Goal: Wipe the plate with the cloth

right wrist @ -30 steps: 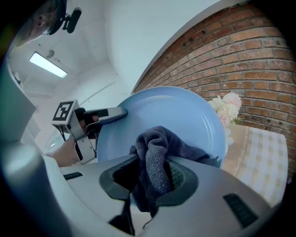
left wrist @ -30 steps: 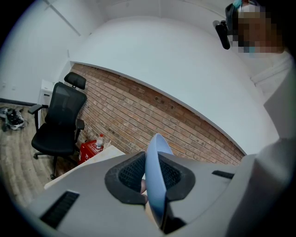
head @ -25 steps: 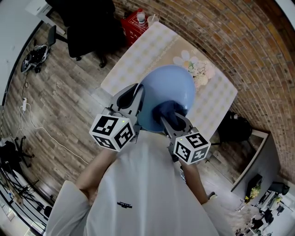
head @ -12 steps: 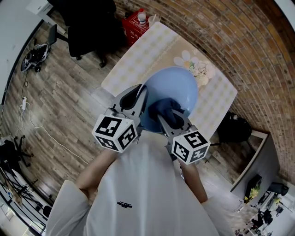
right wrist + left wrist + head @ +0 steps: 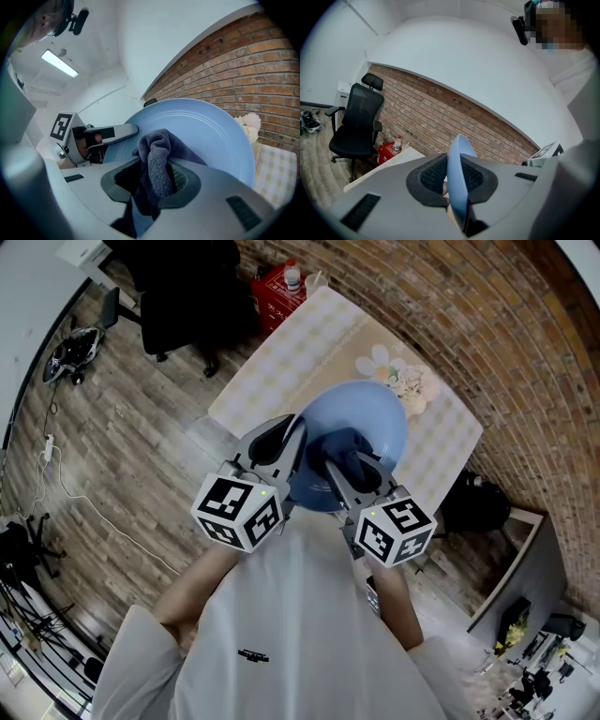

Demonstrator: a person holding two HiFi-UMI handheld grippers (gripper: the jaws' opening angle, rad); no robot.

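I'm holding the plate (image 5: pixel 367 413) on edge, its rim pinched between the shut jaws of my left tool (image 5: pixel 457 183). My right tool (image 5: pixel 157 180) is gripping the dark cloth (image 5: pixel 339 448), which is bunching ahead of its jaws against the plate's face, just beside the left tool. The counter (image 5: pixel 272 362) is lying beyond both tools (the plate seems to be off it). To wipe well, I'm judging that light, overlapping arcs are needed, with only cloth touching and pressure gentle enough that the rim isn't twisting in the left grip.
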